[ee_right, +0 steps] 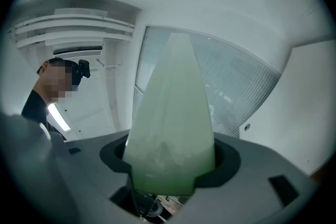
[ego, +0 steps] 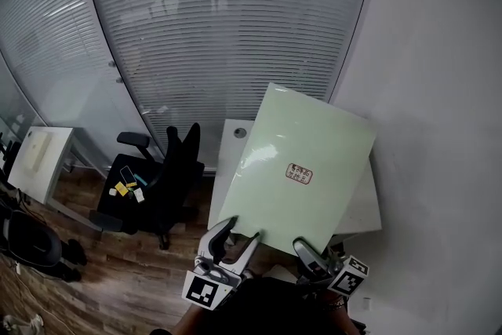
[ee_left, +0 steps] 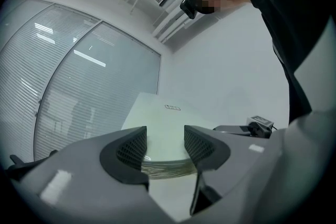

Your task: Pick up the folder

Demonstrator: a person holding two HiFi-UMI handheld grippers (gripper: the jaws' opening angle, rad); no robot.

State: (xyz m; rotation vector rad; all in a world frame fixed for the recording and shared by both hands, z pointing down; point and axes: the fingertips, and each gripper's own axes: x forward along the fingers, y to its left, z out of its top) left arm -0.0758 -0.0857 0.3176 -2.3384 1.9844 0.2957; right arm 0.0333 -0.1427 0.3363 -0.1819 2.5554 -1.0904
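Your right gripper (ee_right: 170, 165) has its jaws clamped on the folder (ego: 302, 161), which stands up above them. Left gripper (ee_left: 165, 147) jaws are apart, with the folder's edge just lying between them. With a one-sided pinch it'll probably swing or slip out.

Office: swivel chair (ego: 161, 184), desk (ego: 229, 161), blinds (ego: 220, 20).

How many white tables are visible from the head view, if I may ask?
2. The left table stands at far left; the right table is partly behind the raised folder. More may be hidden.
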